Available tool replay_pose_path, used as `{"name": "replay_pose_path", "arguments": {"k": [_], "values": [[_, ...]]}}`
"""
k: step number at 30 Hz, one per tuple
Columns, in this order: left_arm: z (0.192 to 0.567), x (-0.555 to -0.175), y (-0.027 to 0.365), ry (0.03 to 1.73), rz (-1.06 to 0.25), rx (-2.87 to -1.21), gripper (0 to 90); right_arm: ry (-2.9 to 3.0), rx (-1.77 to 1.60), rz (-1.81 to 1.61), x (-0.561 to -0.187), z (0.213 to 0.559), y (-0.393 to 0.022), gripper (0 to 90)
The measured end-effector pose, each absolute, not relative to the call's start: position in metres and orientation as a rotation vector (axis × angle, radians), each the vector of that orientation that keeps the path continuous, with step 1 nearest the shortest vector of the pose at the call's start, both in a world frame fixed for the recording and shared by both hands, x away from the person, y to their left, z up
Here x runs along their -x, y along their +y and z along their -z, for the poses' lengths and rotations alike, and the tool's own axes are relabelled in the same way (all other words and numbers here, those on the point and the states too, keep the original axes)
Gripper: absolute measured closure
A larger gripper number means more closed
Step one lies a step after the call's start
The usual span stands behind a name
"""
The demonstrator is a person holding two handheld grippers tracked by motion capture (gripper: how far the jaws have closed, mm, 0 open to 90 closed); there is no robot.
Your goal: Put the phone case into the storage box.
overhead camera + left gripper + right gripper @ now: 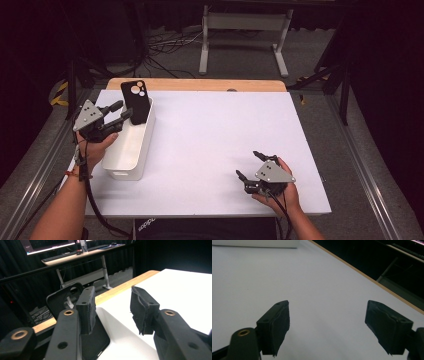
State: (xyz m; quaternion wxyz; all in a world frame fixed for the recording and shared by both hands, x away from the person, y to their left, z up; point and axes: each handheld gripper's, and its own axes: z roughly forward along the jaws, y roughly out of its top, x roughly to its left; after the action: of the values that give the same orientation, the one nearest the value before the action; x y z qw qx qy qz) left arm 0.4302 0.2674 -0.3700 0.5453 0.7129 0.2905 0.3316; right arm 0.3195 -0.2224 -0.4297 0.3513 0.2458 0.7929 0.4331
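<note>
left gripper [121,114] jaws apart | phone case [135,101] upright in bin [127,150], beside one jaw | right gripper [248,165] jaws apart

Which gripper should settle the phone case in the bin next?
Left. The left gripper is right beside the phone case standing in the bin, jaws open. The right gripper sits far across the table, holding nothing.
</note>
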Motion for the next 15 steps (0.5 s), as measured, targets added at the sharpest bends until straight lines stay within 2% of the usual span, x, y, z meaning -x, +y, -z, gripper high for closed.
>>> {"name": "replay_pose_path", "arguments": {"k": [15], "values": [[0.371,-0.4266,0.2592,0.671,-0.78,-1.698,45.4,2.058,-0.632,-1.126,-0.3182,0.4302,-0.2214,20.5]]}}
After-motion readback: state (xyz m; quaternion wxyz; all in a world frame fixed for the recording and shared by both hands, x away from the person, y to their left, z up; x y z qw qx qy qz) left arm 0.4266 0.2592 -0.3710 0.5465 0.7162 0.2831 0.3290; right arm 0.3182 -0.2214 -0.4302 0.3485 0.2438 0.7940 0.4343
